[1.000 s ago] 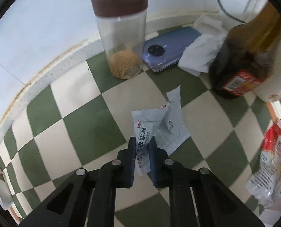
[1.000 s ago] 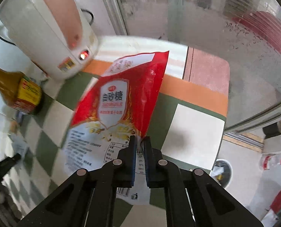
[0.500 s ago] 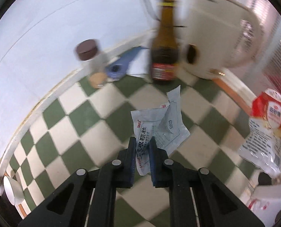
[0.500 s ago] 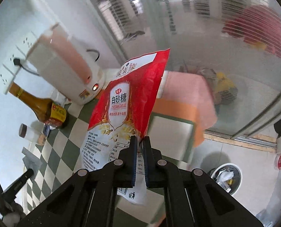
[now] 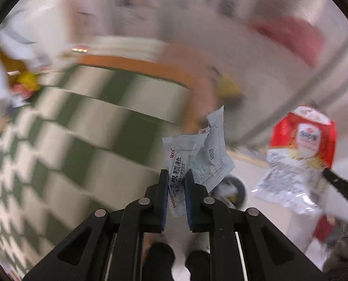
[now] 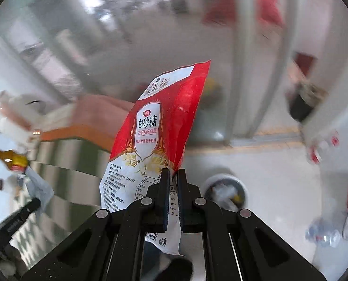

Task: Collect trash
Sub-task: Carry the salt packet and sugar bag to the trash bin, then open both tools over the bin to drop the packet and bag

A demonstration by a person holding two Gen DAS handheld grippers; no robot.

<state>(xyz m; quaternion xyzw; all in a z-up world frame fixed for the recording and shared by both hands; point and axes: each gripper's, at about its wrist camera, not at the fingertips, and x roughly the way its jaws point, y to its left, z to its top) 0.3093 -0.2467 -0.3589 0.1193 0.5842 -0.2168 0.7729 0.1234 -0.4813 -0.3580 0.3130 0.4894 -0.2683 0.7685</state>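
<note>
My left gripper is shut on pale blue-white sachet wrappers and holds them in the air past the counter edge. My right gripper is shut on a red and white sugar bag, also held in the air. The sugar bag also shows at the right of the left wrist view. A round trash bin with rubbish inside stands on the floor below, just right of my right gripper; it also shows in the left wrist view, partly hidden behind the sachets. Both views are motion-blurred.
The green and white checkered counter with an orange edge lies to the left. A brown sauce bottle and a white cooker stand at its far side. A glass door frame rises ahead. Plastic bottles lie on the floor at right.
Both grippers have swung right, away from the counter and out over the floor, each still holding its trash. The trash bin now sits closer below them.
</note>
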